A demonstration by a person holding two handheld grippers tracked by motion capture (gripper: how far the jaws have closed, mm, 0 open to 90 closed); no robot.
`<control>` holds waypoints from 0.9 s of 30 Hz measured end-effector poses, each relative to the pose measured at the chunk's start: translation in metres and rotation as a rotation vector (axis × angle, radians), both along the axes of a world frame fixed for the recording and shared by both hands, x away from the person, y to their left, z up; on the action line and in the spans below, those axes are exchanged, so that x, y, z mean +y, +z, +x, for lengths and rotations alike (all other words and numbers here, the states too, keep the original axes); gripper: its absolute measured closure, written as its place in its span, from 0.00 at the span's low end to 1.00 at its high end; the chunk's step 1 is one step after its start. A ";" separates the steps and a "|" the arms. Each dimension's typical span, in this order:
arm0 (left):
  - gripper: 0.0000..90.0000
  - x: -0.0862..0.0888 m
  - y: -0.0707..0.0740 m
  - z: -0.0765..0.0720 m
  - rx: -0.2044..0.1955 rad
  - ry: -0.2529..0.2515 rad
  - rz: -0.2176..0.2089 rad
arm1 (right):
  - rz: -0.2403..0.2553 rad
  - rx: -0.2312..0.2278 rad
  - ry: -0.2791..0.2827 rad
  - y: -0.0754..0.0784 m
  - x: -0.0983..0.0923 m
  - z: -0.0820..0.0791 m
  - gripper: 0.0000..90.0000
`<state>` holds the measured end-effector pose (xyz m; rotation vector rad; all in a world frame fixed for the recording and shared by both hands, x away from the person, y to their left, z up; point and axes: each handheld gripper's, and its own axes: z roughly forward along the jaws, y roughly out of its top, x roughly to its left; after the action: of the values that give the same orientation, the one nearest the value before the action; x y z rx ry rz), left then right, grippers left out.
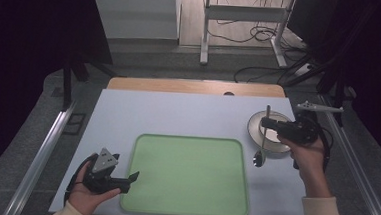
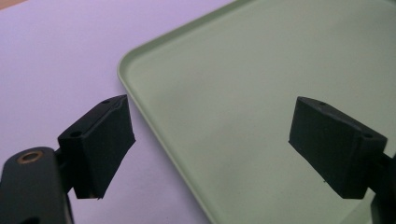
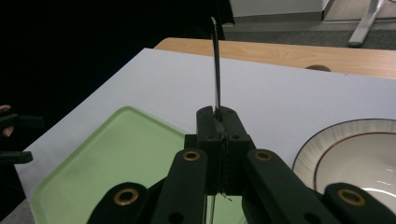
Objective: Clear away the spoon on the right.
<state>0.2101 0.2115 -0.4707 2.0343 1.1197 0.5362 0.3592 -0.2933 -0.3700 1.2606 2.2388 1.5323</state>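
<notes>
Over the plate [image 1: 277,138], right gripper [image 1: 267,124] clamped on spoon [image 1: 262,142]. Beside bare green tray [image 1: 187,207], left gripper [image 1: 133,176] with jaws apart.

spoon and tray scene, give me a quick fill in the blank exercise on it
1. The right gripper is shut on a ____.
2. The tray is coloured ____.
3. The left gripper has its jaws ____.
4. The plate sits to the ____ of the tray in the high view.

Missing words: spoon; green; open; right
</notes>
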 end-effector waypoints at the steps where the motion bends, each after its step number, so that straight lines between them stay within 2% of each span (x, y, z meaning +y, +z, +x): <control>1: 0.15 0.000 0.000 0.000 0.000 0.000 -0.001 | 0.002 -0.002 0.001 -0.001 0.002 -0.001 0.99; 7: 0.15 0.000 0.000 0.000 0.001 0.000 0.001 | 0.010 -0.003 0.020 -0.001 0.008 -0.007 0.99; 19: 0.15 0.000 0.000 0.000 0.000 -0.002 0.000 | 0.018 0.031 0.051 -0.008 0.018 -0.014 0.98; 27: 0.15 0.001 0.001 -0.001 -0.001 -0.001 0.001 | 0.020 0.061 0.060 -0.014 0.030 -0.026 0.98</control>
<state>0.2095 0.2126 -0.4699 2.0355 1.1174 0.5372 0.3335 -0.2637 -0.3839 1.2726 2.3250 1.5611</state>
